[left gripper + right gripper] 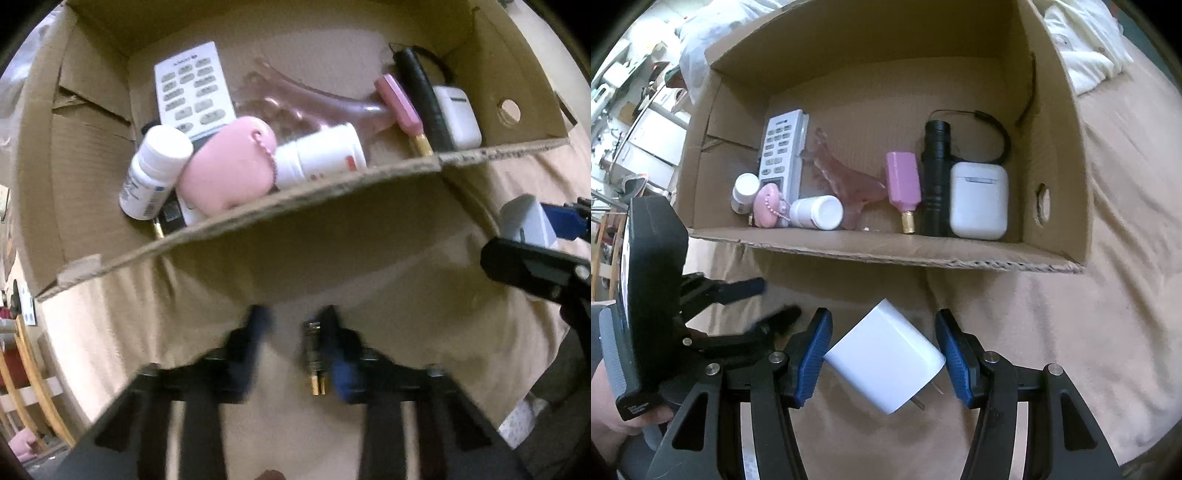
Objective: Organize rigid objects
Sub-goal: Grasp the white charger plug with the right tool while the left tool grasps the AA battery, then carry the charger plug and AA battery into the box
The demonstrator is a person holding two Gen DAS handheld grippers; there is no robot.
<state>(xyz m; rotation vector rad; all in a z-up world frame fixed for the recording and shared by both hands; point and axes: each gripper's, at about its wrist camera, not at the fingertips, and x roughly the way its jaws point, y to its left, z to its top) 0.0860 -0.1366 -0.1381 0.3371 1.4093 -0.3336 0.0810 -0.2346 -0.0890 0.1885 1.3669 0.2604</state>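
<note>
The right gripper stood nearest in its own view, its blue fingers spread wide with a white charger plug tilted between them, touching both pads, prongs pointing down toward the beige cloth. The left wrist view showed only a corner of that plug at its right edge. There the left gripper, blurred, held its fingers apart; a small dark, gold-tipped object lay against the right finger, though whether it was gripped could not be told. The right view showed the left gripper from the side, that object hidden. Beyond stood the cardboard box, holding two white pill bottles, a pink case, a white remote, a pink perfume bottle, a black flashlight and a white earbud case.
</note>
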